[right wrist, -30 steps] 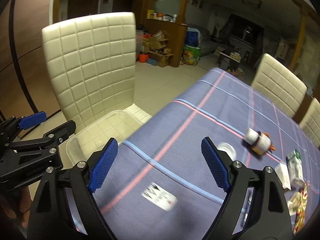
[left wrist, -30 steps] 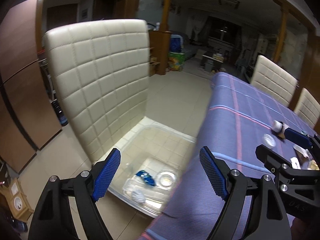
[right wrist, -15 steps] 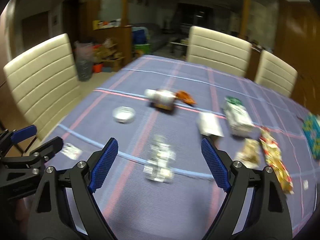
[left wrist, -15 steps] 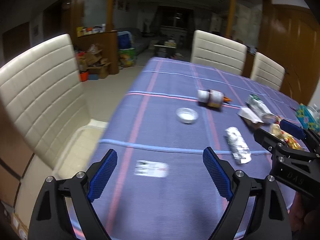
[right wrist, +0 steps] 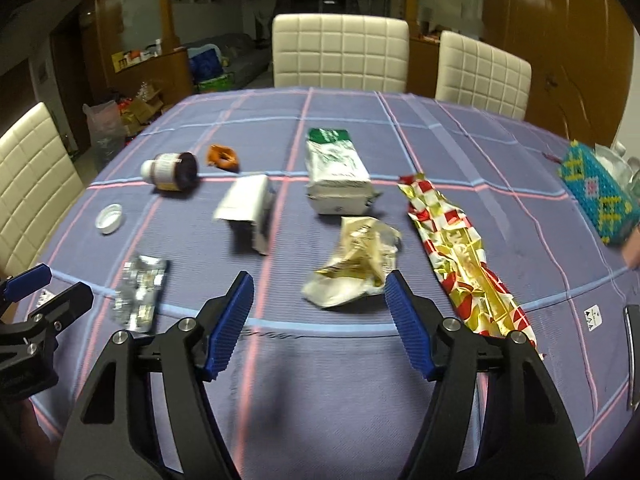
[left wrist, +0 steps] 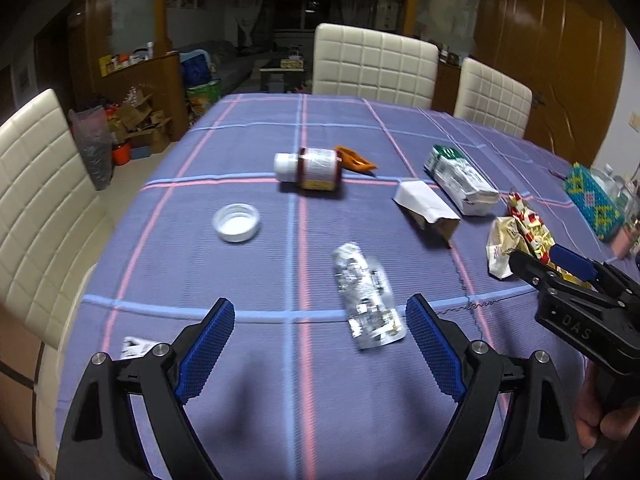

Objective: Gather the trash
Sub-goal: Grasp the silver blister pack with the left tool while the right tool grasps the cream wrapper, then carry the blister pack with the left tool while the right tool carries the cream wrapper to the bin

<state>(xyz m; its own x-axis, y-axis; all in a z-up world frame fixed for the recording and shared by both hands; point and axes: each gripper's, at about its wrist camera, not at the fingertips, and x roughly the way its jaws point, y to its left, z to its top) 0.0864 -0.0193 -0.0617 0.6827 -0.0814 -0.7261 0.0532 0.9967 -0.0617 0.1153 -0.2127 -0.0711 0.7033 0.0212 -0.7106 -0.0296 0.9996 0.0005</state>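
Note:
Trash lies scattered on the purple checked tablecloth (left wrist: 248,392). My left gripper (left wrist: 320,348) is open and empty, just short of a silver foil blister pack (left wrist: 366,298). Beyond it lie a white lid (left wrist: 236,222), a brown pill bottle (left wrist: 312,168), an orange scrap (left wrist: 354,159), a white carton (left wrist: 426,208) and a green-white bag (left wrist: 460,180). My right gripper (right wrist: 320,320) is open and empty, right in front of a crumpled gold-white wrapper (right wrist: 356,268). A long red-gold wrapper (right wrist: 460,248) lies to its right. The blister pack also shows in the right wrist view (right wrist: 138,292).
Cream padded chairs stand at the far side (right wrist: 340,54) and the left (left wrist: 36,200). A beaded teal tissue box (right wrist: 596,196) sits at the right edge. A small printed paper slip (left wrist: 134,347) lies near the left gripper. Boxes and bags clutter the floor at the back left (left wrist: 136,128).
Both grippers have swung right, from the clear bin on the floor by the chair to over the table. The trash items now sit closer and more central. Both stay open.

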